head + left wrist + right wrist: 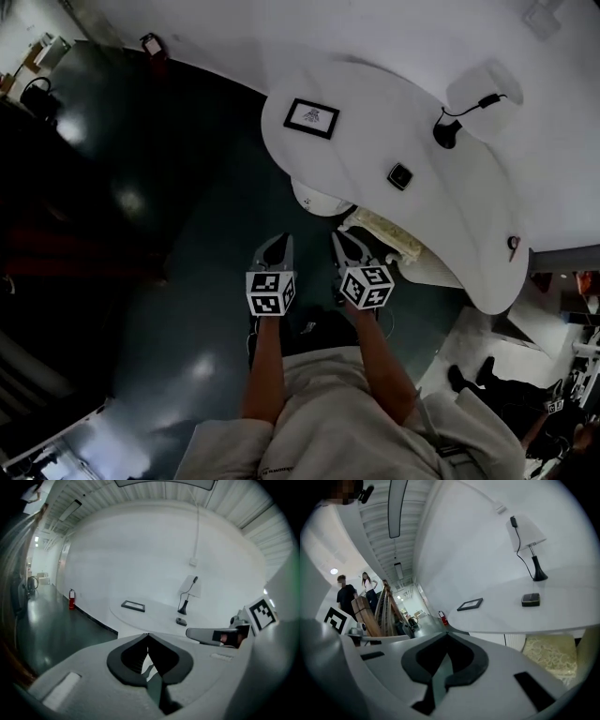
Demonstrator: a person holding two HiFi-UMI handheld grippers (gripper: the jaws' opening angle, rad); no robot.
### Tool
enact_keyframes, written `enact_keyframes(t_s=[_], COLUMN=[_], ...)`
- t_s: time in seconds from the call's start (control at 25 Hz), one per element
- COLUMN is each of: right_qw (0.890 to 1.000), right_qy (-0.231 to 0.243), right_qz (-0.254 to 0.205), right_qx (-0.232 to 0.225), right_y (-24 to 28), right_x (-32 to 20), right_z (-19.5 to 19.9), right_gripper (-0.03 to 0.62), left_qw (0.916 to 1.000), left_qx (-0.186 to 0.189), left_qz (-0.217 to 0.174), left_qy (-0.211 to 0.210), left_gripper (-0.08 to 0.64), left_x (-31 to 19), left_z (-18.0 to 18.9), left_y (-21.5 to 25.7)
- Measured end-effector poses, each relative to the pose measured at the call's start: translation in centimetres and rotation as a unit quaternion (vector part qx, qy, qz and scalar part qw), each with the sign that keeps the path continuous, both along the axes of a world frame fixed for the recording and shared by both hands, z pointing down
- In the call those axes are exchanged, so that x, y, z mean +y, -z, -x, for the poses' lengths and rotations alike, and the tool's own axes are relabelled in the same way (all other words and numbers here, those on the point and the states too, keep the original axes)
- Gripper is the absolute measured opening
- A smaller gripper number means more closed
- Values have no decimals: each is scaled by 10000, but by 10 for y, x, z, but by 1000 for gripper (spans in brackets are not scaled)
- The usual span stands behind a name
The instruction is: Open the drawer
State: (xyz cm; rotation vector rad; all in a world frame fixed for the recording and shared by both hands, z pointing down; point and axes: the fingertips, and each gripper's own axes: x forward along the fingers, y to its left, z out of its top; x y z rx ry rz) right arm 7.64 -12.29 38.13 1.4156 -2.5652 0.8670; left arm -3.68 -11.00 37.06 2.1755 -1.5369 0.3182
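Just ahead-right of right gripper (pixel 343 244) tips, under white table (pixel 375 103) edge: drawer (pixel 386 234), cream patterned. Right jaws clenched, empty. Left gripper (pixel 278 244) alongside, jaws clenched, empty, clear of drawer.

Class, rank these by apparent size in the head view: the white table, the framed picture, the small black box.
1. white table
2. framed picture
3. small black box
All share one surface, so nearness hardly matters.
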Motion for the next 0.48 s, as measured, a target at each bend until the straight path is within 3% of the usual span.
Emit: enact_keyframes(t_s=[0.24, 0.48], right_qw=[9974, 9947], right_qy=[-558, -780], right_qz=[-249, -348], right_qx=[380, 566], right_y=[-61, -139], right_x=[-31, -77], right_z=[-20, -21], right_gripper=[17, 15], left_qw=[9979, 9918], left_qx=[-130, -199], left_qz=[-150, -197], left_qy=[-613, -1247], left_gripper=[11, 11], left_x=[-50, -97], left_z=[-22, -28], left_y=[-70, -158])
